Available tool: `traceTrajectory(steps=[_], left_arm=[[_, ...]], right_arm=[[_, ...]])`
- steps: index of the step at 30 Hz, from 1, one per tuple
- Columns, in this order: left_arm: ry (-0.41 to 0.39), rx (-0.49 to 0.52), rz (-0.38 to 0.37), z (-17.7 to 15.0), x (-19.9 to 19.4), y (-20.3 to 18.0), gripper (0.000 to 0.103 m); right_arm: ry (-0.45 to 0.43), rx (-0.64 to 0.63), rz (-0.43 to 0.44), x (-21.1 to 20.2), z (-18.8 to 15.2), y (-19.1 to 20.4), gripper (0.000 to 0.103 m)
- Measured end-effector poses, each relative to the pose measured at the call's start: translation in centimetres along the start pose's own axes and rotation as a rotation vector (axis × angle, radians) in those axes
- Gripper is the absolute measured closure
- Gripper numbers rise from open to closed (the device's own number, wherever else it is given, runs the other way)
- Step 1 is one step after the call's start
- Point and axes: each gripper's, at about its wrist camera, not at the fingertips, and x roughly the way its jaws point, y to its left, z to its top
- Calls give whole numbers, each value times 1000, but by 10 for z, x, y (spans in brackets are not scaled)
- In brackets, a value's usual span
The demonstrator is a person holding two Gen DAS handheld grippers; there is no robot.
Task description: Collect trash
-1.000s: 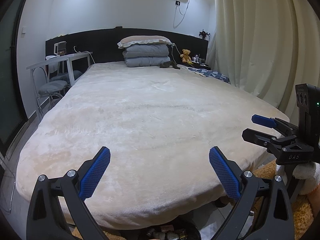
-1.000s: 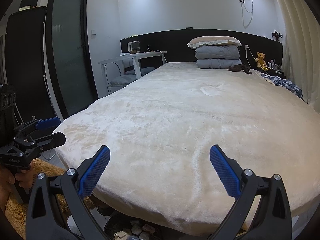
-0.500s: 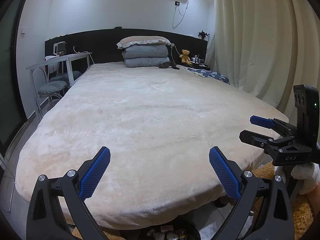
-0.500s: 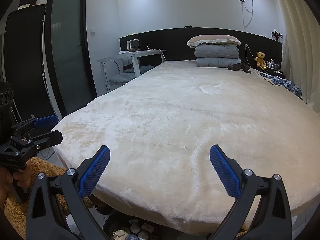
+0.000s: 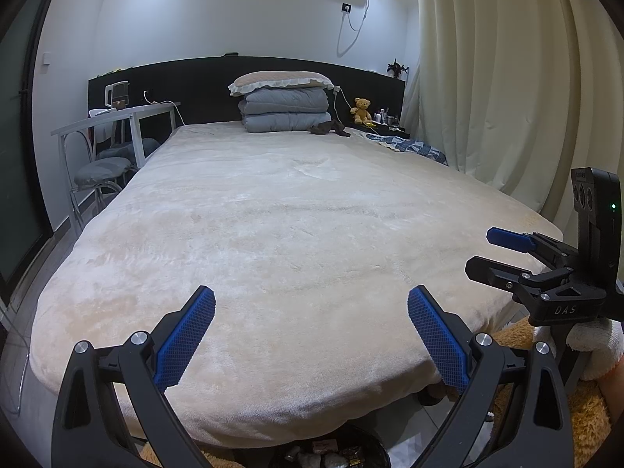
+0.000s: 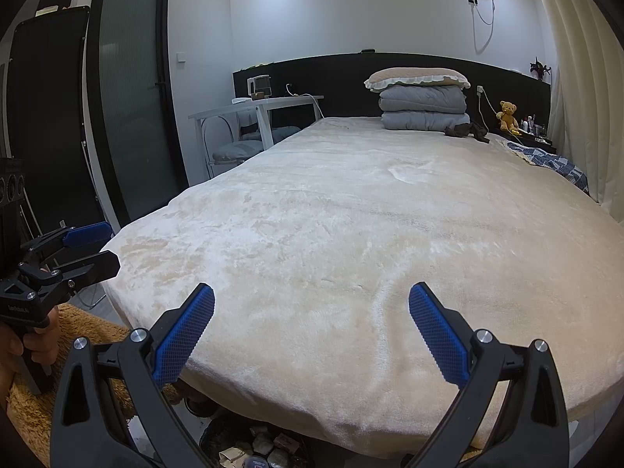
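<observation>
A black bin [image 5: 331, 450] holding crumpled trash sits on the floor under the foot of the bed, at the bottom edge of the left wrist view; it also shows in the right wrist view [image 6: 257, 448]. My left gripper [image 5: 311, 329] is open and empty above the bed's foot edge. My right gripper [image 6: 312, 327] is open and empty, also over the foot edge. Each gripper shows in the other's view, the right one [image 5: 507, 253] at the right, the left one [image 6: 82, 249] at the left. I see no loose trash on the bed.
A cream plush bed [image 5: 292, 214] fills the room. Folded grey quilts and a pillow [image 5: 284, 105] sit by the black headboard, with dark cloth [image 5: 329, 128] and a teddy bear [image 5: 362, 109]. A white desk and chairs [image 5: 113, 136] stand left, curtains [image 5: 507, 78] right, orange rug [image 6: 89, 331] underfoot.
Both views have risen and tilted slightly, so the bed looks a little lower and farther. Both grippers stay open and empty.
</observation>
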Motion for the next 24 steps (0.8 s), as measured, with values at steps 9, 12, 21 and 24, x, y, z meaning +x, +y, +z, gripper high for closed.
traceTrajectory(steps=[9,12,21,24], left_arm=[[-1,-1,0,0,0,0,7],[-1,0,-1,0,-1,0,7],[-1,-1,-2,0,-1,0,7],[-2,0,-1,0,0,0,7]], right_arm=[[1,-2,-3,0,-1,0,4],[2,-3,-3,0,-1,-1,4],[3,-4,-3,1,-1,-1,4],[3,-4,-4,1,-1,-1,4]])
